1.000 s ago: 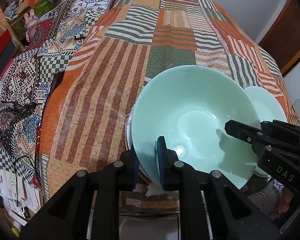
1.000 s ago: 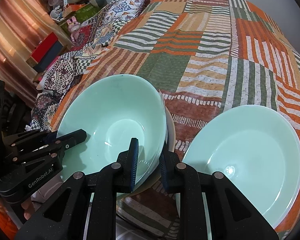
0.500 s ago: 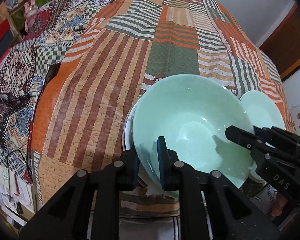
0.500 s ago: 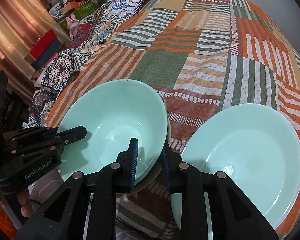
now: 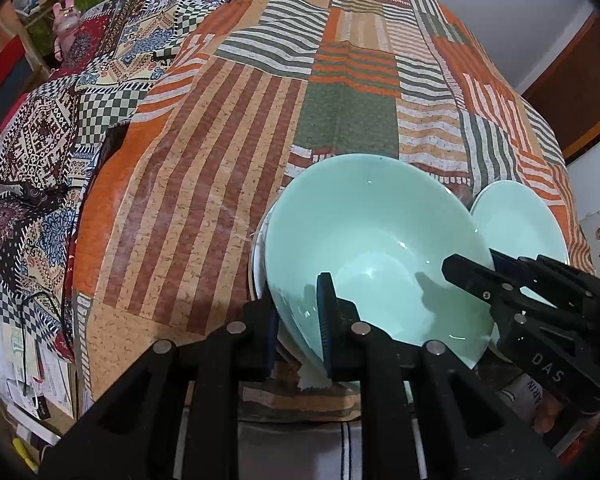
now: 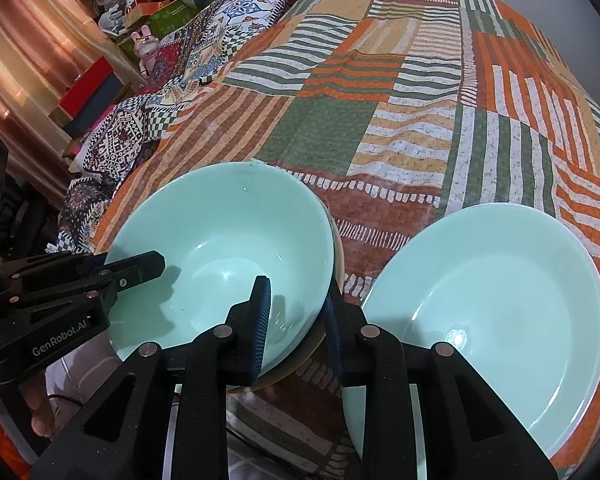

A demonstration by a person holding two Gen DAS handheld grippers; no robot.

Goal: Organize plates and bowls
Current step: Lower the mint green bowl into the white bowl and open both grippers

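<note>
A mint-green bowl (image 5: 372, 240) (image 6: 220, 240) rests on pale plates (image 5: 256, 256) near the front edge of the patchwork cloth. My left gripper (image 5: 298, 320) straddles the bowl's near rim, one pad inside and one outside. It is shut on the bowl, and its jaws are just opening. My right gripper (image 6: 298, 320) straddles the rim on the bowl's other side. Its jaws have eased apart, with the rim between them and the pads no longer pressing. A second mint-green plate (image 6: 500, 304) (image 5: 516, 224) lies to the right.
The striped patchwork cloth (image 6: 380, 120) stretches far back behind the dishes. Patterned fabric (image 5: 40, 140) and clutter lie along the left side. Part of a hand (image 6: 40, 412) shows under the left gripper. The table's front edge is directly below both grippers.
The right gripper's jaws have parted a little around the bowl's rim. The left gripper's jaws look almost the same. The bowl and both hands have hardly shifted.
</note>
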